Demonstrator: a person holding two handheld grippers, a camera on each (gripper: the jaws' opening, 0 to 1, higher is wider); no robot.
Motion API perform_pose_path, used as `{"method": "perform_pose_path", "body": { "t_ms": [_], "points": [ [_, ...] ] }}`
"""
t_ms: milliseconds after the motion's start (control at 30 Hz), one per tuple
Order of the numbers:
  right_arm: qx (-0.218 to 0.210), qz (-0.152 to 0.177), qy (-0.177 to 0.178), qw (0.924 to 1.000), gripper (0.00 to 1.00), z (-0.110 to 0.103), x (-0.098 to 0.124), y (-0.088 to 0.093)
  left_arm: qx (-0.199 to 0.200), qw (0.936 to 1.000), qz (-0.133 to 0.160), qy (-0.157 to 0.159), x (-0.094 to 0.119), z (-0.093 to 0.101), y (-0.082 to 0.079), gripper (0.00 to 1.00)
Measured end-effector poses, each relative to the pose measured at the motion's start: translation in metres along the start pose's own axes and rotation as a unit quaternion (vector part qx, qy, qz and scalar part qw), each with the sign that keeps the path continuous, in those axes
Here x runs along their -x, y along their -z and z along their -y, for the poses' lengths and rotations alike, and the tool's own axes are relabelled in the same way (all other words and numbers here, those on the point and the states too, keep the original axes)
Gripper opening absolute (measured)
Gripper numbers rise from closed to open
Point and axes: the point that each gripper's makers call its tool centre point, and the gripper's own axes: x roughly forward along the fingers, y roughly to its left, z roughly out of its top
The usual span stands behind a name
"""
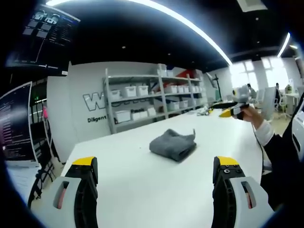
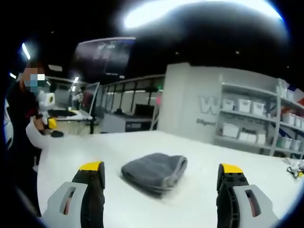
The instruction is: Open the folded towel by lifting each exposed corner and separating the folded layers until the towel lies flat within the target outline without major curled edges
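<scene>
Towel [image 2: 154, 172] soft fuzzy cloth; table [image 2: 118, 142] smooth matt.

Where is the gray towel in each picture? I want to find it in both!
Left gripper view: the folded gray towel lies on the white table, a little right of middle, beyond the two open jaws.
Right gripper view: the gray towel lies near the middle of the white table, between the two open jaws.
Shared landmark: the shelf rack with white bins by the wall.
</scene>
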Motion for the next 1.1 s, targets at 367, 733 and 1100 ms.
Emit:
{"method": "perform_pose_path", "body": {
  "t_ms": [367, 733, 1100],
  "points": [
    [-0.024, 0.024, 0.003, 0.9994, 0.99, 0.008, -0.016, 0.013, -0.002, 1.0, -0.001, 0.003, 0.0, 0.002, 0.001, 1.0],
    [-0.051, 0.073, 0.012, 0.9959, 0.98, 0.014, -0.024, 0.006, -0.003, 1.0, -0.001, 0.004, 0.003, 0.002, 0.001, 1.0],
    [-0.058, 0.043, 0.0, 0.9974, 0.97, 0.011, -0.047, 0.014, 0.0, 1.0, 0.001, 0.009, 0.005, 0.003, 0.0, 1.0]
  ]
}}
